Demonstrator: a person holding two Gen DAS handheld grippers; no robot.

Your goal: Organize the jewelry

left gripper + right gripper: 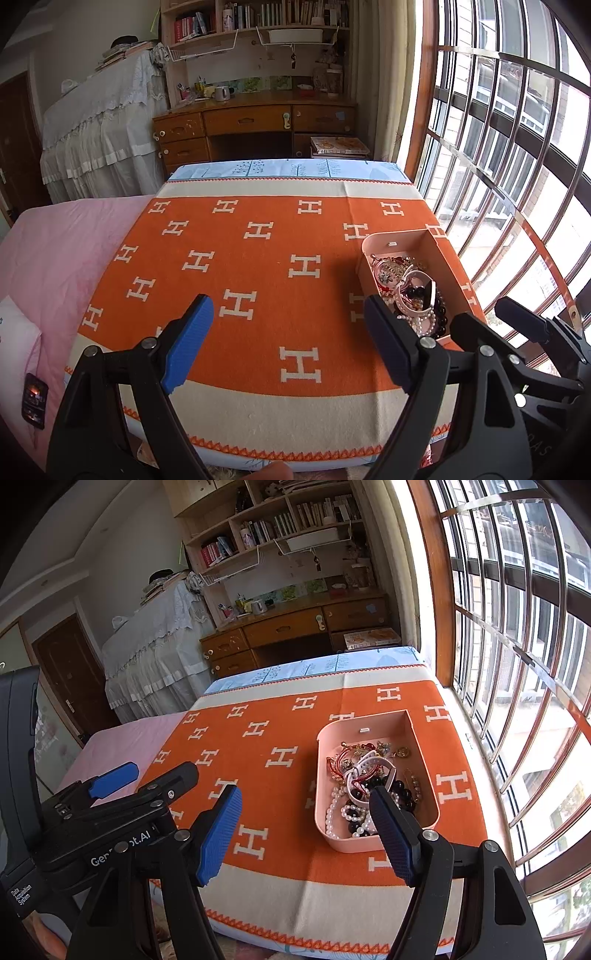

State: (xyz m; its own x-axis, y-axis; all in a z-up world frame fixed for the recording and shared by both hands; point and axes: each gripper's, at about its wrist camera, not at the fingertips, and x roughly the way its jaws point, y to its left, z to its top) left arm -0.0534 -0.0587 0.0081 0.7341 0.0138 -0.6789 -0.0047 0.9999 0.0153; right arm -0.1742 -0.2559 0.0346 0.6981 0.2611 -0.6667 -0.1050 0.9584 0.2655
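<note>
The pink box [376, 843] is the landmark, sitting on the orange blanket [280, 871] near its window-side edge. To the box's left the blanket lies flat and bare, a wide stretch where a gripper could pass. Beyond the box, toward the desk [295, 627], the blanket is also bare. On the box's right only a narrow strip of blanket separates it from the barred window [517, 664], so room there is tight. Inside, tangled jewelry [369, 786] fills the near 2 thirds; the far end is free. The right gripper [306, 834], jaws wide, hangs at the box's near wall, with the left gripper [288, 339] close on its left, also wide open.
</note>
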